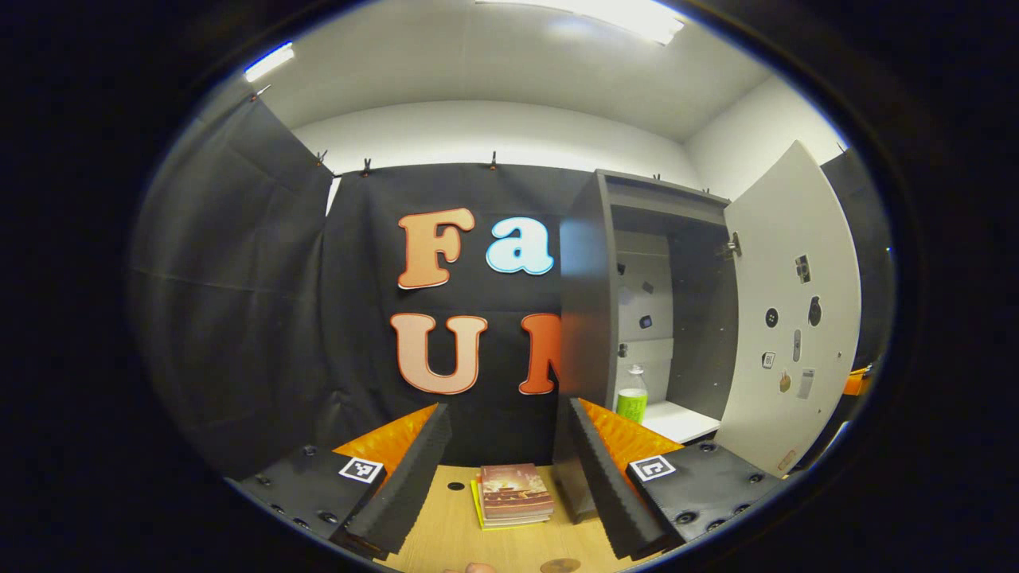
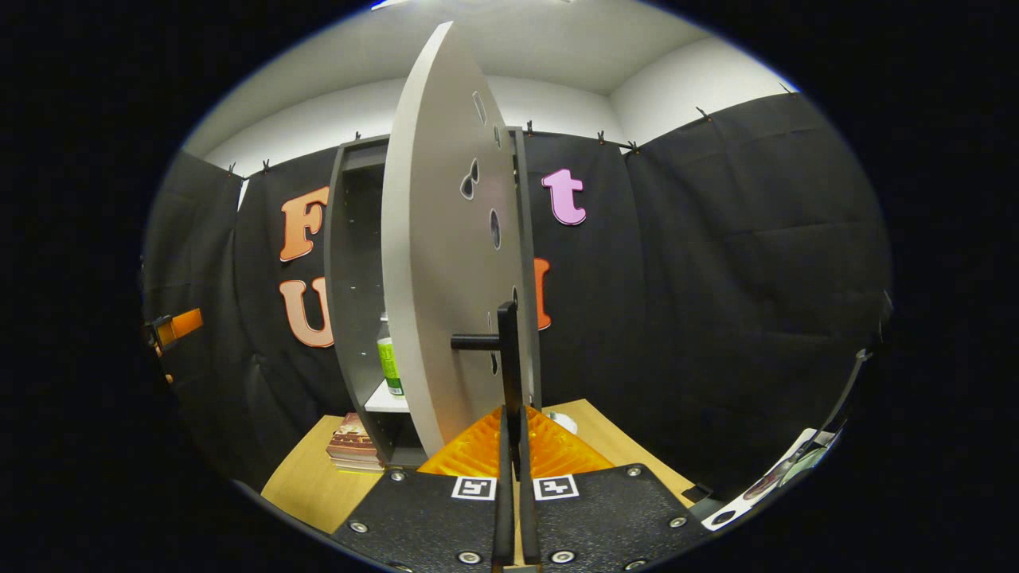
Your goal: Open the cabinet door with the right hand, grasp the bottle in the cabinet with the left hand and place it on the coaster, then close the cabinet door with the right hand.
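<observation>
Left gripper (image 1: 509, 469) wide open, fingers well apart, nothing between them, held above the table (image 1: 446, 533) and facing the booth wall. Between its fingers, lower down, a stack of books (image 1: 513, 495) lies flat on the wood top; a small dark hole sits in the table just left of the books. Right gripper (image 2: 513, 446) is closed tight, fingers pressed together on the thin upright bar of the door handle (image 2: 506, 358), whose short stub runs left to the door (image 2: 446, 263). Door is swung far out, seen nearly edge-on in the right gripper view; in the left gripper view its inner face (image 1: 796, 318) carries small stickers and stands right of the opening. Cabinet (image 1: 589, 302) is dark grey, upright on the table, right of the left gripper, hinge visible at the upper door edge. Bottle (image 1: 632, 398) stands upright on the cabinet's white shelf near the left wall, clear top and green label; also seen in the right gripper view (image 2: 389, 362) through the gap left of the door. Opening is unobstructed in front of the bottle. Coaster: a round piece at the table's near edge (image 1: 560, 566), partly cut off, can't confirm. Black cloth all round, white ceiling with strip lights.
</observation>
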`<act>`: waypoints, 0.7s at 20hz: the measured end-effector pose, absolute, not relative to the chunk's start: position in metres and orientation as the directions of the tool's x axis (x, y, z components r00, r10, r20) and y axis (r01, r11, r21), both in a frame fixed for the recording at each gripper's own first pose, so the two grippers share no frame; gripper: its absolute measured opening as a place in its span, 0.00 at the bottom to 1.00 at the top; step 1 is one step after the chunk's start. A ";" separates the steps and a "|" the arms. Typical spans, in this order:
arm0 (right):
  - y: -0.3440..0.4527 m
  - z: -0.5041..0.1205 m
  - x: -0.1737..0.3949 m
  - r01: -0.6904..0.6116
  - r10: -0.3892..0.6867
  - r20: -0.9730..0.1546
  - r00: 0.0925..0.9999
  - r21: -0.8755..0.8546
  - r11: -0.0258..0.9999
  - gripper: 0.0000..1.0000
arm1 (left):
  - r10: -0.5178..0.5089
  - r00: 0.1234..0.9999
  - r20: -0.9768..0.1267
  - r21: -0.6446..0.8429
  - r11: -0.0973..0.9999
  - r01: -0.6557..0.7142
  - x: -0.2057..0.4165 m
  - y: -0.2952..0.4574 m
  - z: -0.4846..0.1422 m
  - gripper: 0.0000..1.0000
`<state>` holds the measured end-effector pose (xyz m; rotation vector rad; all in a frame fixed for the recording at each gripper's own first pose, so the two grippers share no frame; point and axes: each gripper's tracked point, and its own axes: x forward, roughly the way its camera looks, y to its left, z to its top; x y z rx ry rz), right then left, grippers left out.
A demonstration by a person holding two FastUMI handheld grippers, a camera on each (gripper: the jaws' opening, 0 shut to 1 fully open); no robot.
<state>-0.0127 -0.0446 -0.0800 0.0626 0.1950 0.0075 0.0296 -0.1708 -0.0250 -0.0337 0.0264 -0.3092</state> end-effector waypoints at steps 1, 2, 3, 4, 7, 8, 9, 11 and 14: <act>-0.052 -0.082 -0.013 0.000 0.009 -0.194 0.981 0.047 0.999 0.03 | -0.311 0.950 -0.018 -0.034 0.950 0.310 0.028 -0.181 -0.023 0.96; -0.060 -0.081 -0.011 -0.001 0.010 -0.195 0.981 0.045 0.999 0.03 | -0.313 0.950 -0.014 -0.031 0.950 0.312 0.027 -0.190 -0.020 0.96; -0.067 -0.079 -0.010 -0.007 0.017 -0.196 0.980 0.055 0.998 0.03 | -0.314 0.949 -0.012 -0.029 0.949 0.314 0.026 -0.198 -0.019 0.97; -0.073 -0.080 -0.009 -0.015 0.028 -0.195 0.980 0.066 0.998 0.03 | -0.314 0.949 -0.011 -0.028 0.949 0.313 0.027 -0.206 -0.018 0.94; -0.092 -0.084 -0.002 -0.038 0.049 -0.199 0.979 0.056 0.998 0.03 | -0.304 0.952 -0.020 -0.030 0.952 0.303 0.026 -0.227 -0.020 0.94; -0.094 -0.084 0.000 -0.048 0.058 -0.199 0.978 0.051 0.998 0.03 | -0.302 0.953 -0.020 -0.032 0.953 0.301 0.025 -0.234 -0.020 0.94; -0.098 -0.084 0.005 -0.064 0.074 -0.197 0.978 0.059 0.996 0.03 | -0.298 0.954 -0.024 -0.032 0.954 0.297 0.025 -0.242 -0.021 0.94; -0.110 -0.084 0.008 -0.088 0.106 -0.195 0.975 0.096 0.991 0.03 | -0.286 0.958 -0.032 -0.019 0.958 0.285 0.024 -0.254 -0.022 0.94; -0.125 -0.086 0.010 -0.108 0.127 -0.188 0.974 0.111 0.988 0.03 | -0.278 0.960 -0.038 -0.004 0.961 0.278 0.024 -0.277 -0.023 0.93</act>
